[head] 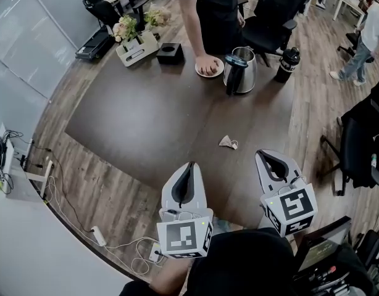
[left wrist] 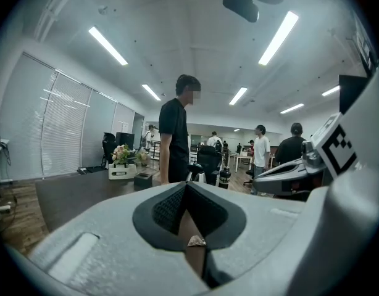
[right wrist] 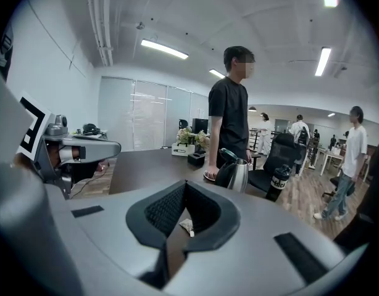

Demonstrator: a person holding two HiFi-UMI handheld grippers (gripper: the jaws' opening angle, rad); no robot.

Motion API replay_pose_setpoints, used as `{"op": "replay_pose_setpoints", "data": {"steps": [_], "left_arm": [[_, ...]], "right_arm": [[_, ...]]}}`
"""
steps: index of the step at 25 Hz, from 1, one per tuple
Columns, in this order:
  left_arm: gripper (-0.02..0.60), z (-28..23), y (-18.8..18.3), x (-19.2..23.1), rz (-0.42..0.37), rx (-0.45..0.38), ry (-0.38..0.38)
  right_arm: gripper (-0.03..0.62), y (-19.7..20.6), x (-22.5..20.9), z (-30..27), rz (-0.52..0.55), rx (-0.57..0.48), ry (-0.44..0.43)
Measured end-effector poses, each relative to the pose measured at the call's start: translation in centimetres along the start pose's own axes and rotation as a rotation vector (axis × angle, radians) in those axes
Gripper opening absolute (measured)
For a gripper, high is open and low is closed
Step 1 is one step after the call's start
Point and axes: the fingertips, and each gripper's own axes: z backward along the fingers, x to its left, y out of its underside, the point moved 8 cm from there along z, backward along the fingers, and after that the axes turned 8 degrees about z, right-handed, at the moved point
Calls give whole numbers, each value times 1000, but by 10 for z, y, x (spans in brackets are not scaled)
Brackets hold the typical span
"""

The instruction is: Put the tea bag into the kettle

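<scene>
1. You are holding the left gripper [head: 191, 164] and the right gripper [head: 262, 153] side by side, well short of the shiny steel kettle with the black handle [head: 240, 70]. Both are clenched tip to tip, with nothing between the jaws.
2. The small pale paper tea bag [head: 228, 142] is lying loose on the dark brown wooden table [head: 134, 122]. It is on your side of the kettle, between it and the two grippers, and nothing is touching it.
3. Reaching it clenched is the first risk: closed tips would likely shove the light bag across the smooth top instead of taking it. A flat bag is also giving the jaws little to bite, so a shallow pinch could slip or tear the paper.
4. The kettle is standing upright, its lid apparently tipped up. A bag dropped off-centre could be catching on the rim or the lid.
5. Just left of the kettle, a bystander's hand [head: 207, 65] is resting on a white round plate [head: 220, 71]. Right of the kettle, a black drinking bottle [head: 287, 65] is standing. A wide swing near the kettle could be striking either.
</scene>
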Motion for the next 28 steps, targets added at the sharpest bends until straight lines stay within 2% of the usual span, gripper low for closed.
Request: {"op": "replay_pose_setpoints", "data": {"steps": [7,13,24,28], "left_arm": [[5,-29,9,-7,14,29,-92],[5,-54,21,-4,14,68,-155],[5,-81,39,12,11,130,-230],[5,-90,46,23,20,155,-252]], "right_arm": [[9,17,-23,-37,58,10,-108],[11,36,-33,-72,77,72,-203],[15,66,-34,-124,83,158,-298],[57,76,-29,-144,92,190,-324]]}}
